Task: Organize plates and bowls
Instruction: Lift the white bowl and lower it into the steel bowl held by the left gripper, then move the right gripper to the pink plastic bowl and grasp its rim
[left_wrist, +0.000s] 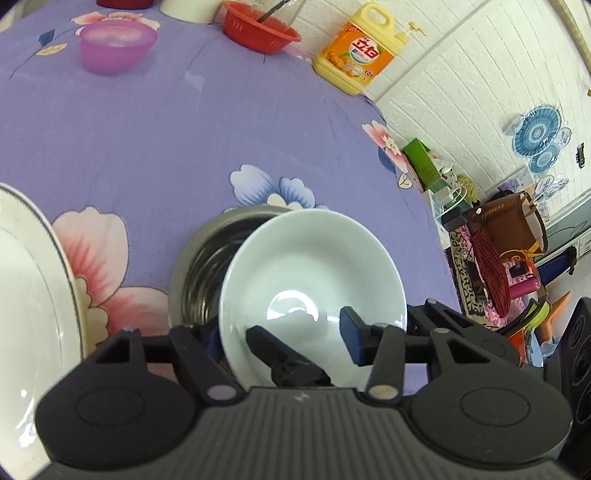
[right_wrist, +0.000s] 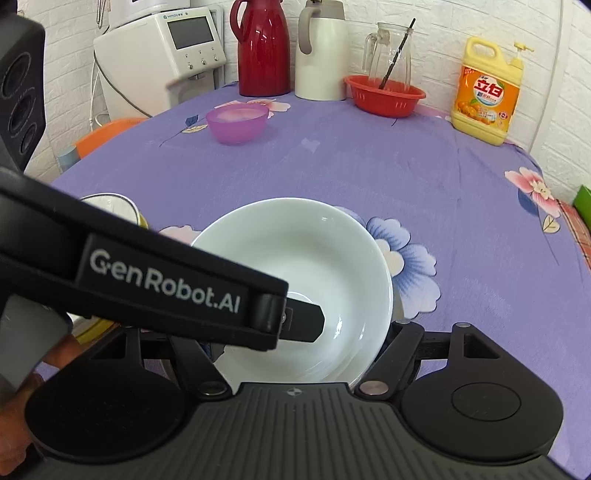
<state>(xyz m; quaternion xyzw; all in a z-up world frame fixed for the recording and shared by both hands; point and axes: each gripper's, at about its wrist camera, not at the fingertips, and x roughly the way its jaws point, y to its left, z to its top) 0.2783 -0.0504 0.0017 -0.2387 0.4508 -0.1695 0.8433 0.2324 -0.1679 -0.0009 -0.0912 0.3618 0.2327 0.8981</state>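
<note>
Nearest the left wrist camera, the left tool (left_wrist: 282, 326) stands open. One finger (left_wrist: 351, 321) reaches over the inside of the white bowl (left_wrist: 314, 280), and the other is mostly hidden behind the bowl's left rim. A dark piece lies across the bowl's near rim, and I cannot tell what it belongs to.

In the right wrist view, the left tool (right_wrist: 303, 325) comes in from the left and its tip is inside the white bowl (right_wrist: 317, 258). The bowl's near rim sits right against the body of the right tool (right_wrist: 295, 350). That tool's fingers are hidden by the bowl and by the other tool, so I cannot tell whether it is open or closed.

The white bowl is tilted, with its far side leaning into a steel bowl (left_wrist: 199, 266) just behind it on the near part of the tabletop (right_wrist: 369, 166), which has a purple flowered cloth over it. A large white plate (left_wrist: 33, 295) with a dark edge line lies near the steel bowl on its left.

Well beyond these, a purple bowl (right_wrist: 236, 122) sits at the far left. At the far edge stand a red jug (right_wrist: 260, 48), a white jug (right_wrist: 321, 51) and a red basket (right_wrist: 384, 94) in front of a glass pitcher (right_wrist: 388, 51). A yellow detergent bottle (right_wrist: 485, 96) is at the far right.
</note>
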